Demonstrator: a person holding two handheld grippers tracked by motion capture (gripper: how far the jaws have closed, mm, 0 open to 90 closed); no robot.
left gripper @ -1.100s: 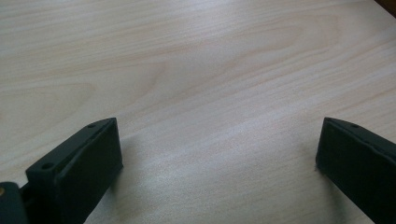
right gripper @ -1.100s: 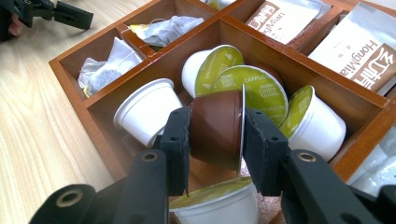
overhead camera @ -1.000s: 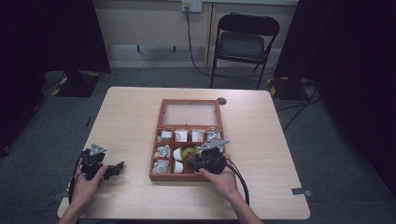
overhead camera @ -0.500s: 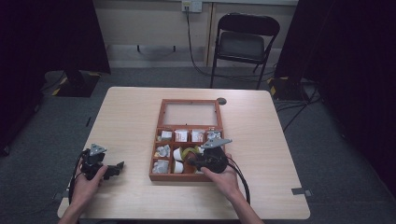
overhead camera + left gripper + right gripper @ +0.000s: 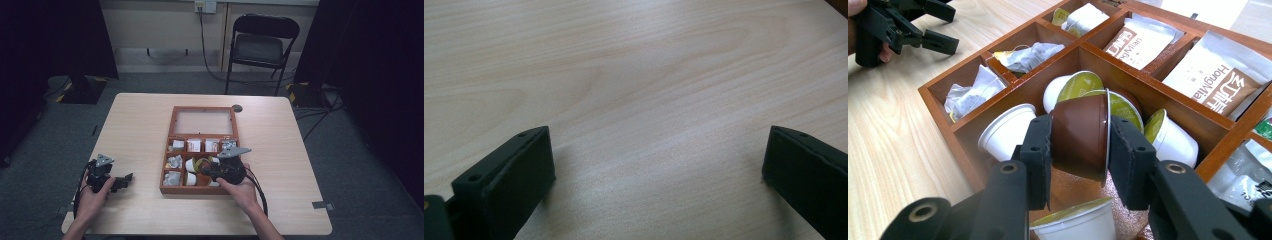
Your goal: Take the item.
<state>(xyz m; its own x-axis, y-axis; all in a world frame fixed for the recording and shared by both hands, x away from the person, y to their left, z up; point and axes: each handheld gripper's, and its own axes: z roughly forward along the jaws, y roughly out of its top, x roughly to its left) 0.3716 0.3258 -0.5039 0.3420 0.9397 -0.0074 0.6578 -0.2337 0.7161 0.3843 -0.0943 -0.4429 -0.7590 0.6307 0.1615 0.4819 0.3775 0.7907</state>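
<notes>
Right now the right gripper (image 5: 1080, 150) clamps a brown cup (image 5: 1082, 136) on its side, lid facing right, above the box (image 5: 968, 131) compartment; the left gripper (image 5: 654, 170) rests open, well apart.

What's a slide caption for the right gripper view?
Right gripper clamps a brown capsule above white capsules in the wooden box.

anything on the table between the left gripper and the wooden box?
No, bare tabletop between the left gripper and the wooden box in the high view; the left gripper view shows plain wood too.
</notes>
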